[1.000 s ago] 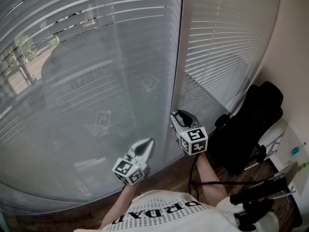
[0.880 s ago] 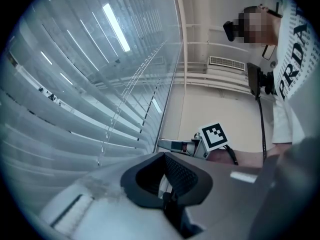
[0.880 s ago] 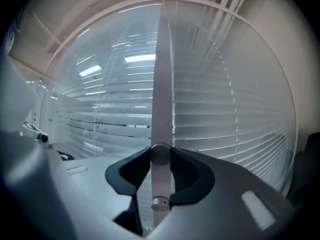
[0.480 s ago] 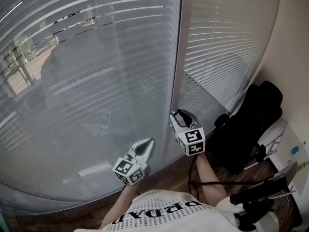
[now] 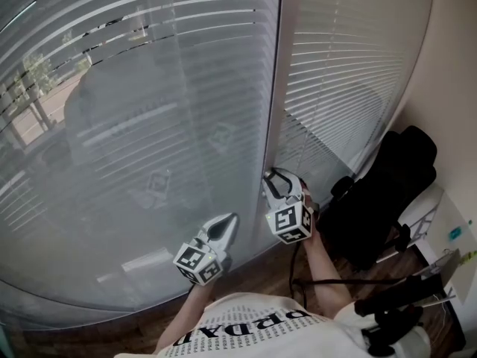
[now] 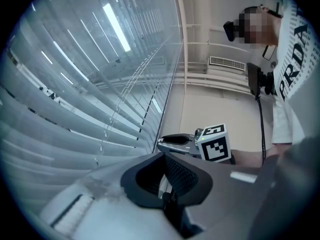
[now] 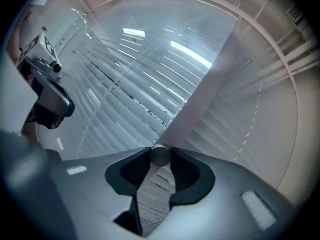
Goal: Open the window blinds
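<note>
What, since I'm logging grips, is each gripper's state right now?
Left gripper: jaws shut, nothing held.
Right gripper: jaws shut on the blind wand.

An office: slatted window blinds (image 5: 149,88), black desk chair (image 5: 387,192).

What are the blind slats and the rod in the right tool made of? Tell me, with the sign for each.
The slats: thin, pale, smooth strips with a soft sheen, likely painted aluminium or plastic. The rod: round, smooth, with a dull grey end face, probably plastic or metal; I cannot tell which.
</note>
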`<state>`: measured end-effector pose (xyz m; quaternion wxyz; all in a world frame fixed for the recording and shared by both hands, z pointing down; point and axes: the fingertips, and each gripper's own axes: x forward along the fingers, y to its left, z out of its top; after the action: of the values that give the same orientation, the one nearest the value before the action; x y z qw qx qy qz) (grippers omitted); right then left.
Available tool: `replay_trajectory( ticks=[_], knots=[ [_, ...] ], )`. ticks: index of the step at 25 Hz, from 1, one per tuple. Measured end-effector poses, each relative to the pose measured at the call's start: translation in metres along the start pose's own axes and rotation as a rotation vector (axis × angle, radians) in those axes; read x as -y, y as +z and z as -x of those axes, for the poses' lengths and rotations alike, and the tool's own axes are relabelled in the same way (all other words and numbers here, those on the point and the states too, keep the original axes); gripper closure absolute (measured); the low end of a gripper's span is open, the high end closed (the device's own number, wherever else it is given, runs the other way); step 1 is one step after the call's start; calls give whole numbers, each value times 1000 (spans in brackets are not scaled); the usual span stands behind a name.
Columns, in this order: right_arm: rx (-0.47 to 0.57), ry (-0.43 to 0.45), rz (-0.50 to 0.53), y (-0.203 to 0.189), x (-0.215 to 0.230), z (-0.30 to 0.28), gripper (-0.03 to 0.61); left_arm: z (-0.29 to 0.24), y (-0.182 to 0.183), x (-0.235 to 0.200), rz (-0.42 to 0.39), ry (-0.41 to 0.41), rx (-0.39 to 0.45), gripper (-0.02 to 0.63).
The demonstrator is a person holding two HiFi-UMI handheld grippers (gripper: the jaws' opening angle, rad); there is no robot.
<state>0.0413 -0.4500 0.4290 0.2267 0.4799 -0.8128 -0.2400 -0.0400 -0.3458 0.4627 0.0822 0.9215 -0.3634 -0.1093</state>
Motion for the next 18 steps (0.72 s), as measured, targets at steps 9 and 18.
replay_trajectory(
  ticks=[9, 18],
  knots=[
    [56, 46, -375, -3, 6, 1, 446, -1, -1, -1, 1, 4, -2, 617],
    [96, 100, -675, -7, 9, 0, 445, -5, -1, 0, 10, 2, 1, 617]
  ],
)
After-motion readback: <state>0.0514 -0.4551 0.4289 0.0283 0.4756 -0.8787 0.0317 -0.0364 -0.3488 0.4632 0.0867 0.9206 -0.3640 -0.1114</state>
